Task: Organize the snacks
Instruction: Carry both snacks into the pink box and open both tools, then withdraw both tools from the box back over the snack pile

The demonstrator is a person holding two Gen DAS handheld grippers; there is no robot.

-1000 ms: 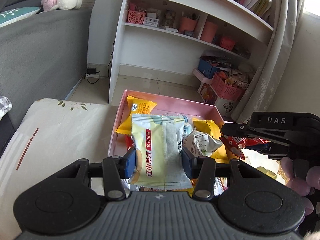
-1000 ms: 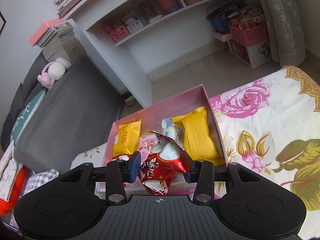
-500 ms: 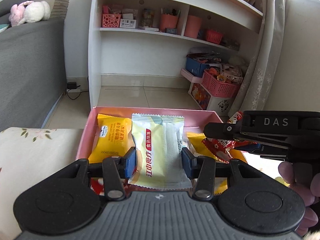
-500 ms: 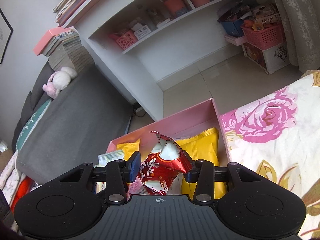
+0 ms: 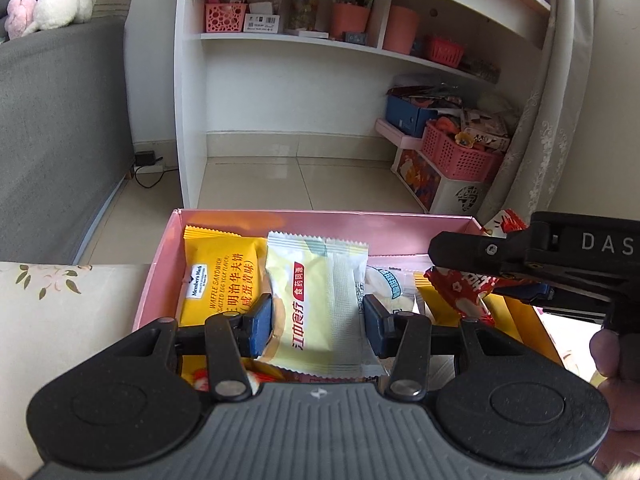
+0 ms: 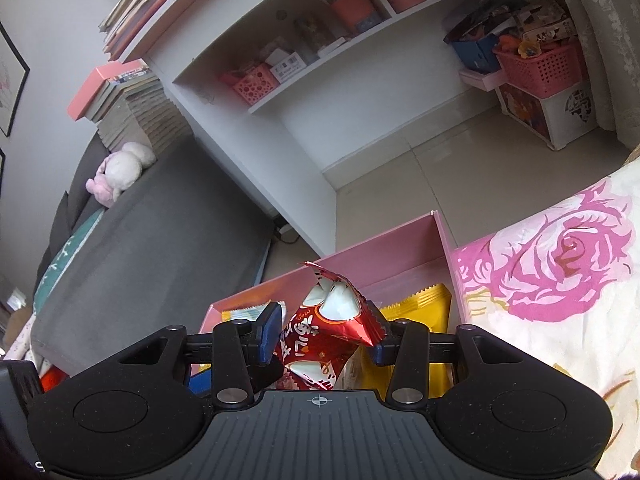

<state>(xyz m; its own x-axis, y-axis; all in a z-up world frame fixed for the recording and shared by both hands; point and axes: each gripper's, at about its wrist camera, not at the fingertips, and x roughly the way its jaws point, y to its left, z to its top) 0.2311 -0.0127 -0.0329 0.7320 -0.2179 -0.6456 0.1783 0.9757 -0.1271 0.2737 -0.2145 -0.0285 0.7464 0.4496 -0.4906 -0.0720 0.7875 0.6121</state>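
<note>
Left gripper [image 5: 318, 322] clamps a pale yellow packet [image 5: 316, 304] over the pink box [image 5: 320, 216]; right gripper [image 6: 323, 338] pinches a red packet [image 6: 326, 334] above the box's right half. Step in hand: carrying both in. Next: lower, release onto free floor, probably between the orange packets [image 5: 218, 276], though the gap is hard to read.

Open-topped pink cardboard box [image 5: 320, 216] crowded with flat yellow snack packets [image 5: 218, 276]; bare floral cloth [image 6: 560, 280] right of box is free
</note>
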